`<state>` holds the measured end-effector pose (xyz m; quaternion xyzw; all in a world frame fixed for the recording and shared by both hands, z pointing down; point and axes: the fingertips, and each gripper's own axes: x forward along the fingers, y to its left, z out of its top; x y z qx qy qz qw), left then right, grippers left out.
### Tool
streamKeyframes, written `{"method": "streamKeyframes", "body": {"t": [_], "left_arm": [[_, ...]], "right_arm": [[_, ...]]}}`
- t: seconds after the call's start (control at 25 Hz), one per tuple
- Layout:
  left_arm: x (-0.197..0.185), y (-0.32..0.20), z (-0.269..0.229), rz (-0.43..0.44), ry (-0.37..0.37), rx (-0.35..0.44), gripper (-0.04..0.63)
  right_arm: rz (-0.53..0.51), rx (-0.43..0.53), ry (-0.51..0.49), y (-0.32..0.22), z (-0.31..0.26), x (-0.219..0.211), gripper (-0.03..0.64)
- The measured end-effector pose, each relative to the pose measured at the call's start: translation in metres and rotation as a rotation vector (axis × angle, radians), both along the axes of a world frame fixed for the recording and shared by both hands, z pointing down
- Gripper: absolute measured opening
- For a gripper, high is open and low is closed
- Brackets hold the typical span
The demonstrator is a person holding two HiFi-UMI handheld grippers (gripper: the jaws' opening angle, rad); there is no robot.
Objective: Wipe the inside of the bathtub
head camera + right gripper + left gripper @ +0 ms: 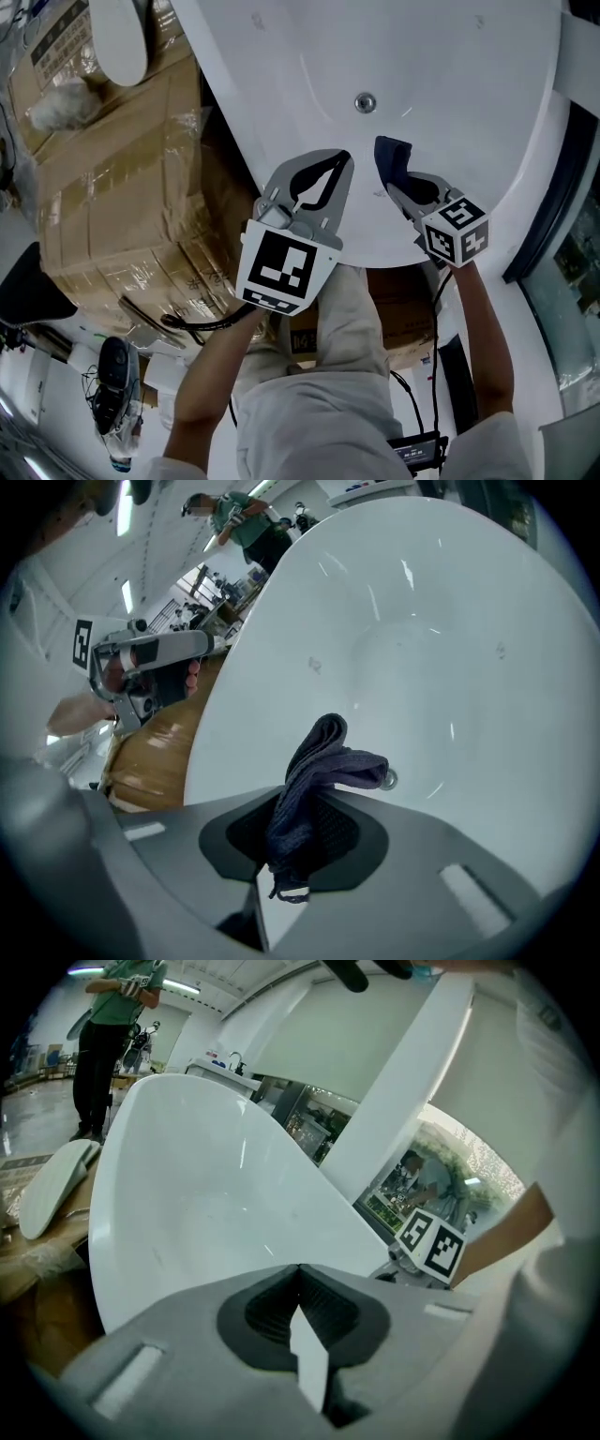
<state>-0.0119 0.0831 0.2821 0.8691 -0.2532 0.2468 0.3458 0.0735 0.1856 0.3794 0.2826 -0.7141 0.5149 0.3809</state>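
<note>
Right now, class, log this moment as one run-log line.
left gripper: shut, empty | right gripper: shut on cloth | cloth: bunched, above tub near end, contact unclear

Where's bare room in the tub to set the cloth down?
Bare: the bathtub basin all round the drain, out to the right rim. Crowded: the near rim, where the left gripper and the right gripper holding the cloth sit.

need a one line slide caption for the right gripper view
Right gripper shut on a dark cloth, held over the inside of the white bathtub.
</note>
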Motion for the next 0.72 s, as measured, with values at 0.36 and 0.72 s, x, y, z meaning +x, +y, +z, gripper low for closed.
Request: {"method": "streamKeyframes", "body": {"t": [0.36,0.72], "left_arm": [[0.017,0.023,0.012,0.019,0.004,-0.049,-0.002],[0.035,0.035,0.018,0.046,-0.001,-0.087,-0.002]], "right_arm": [[-0.120,0.075,0.086,-0.013,0.010,0.071,0.071],[-0.463,0.121,0.428,-0.021,0.032,0.164,0.071]]}}
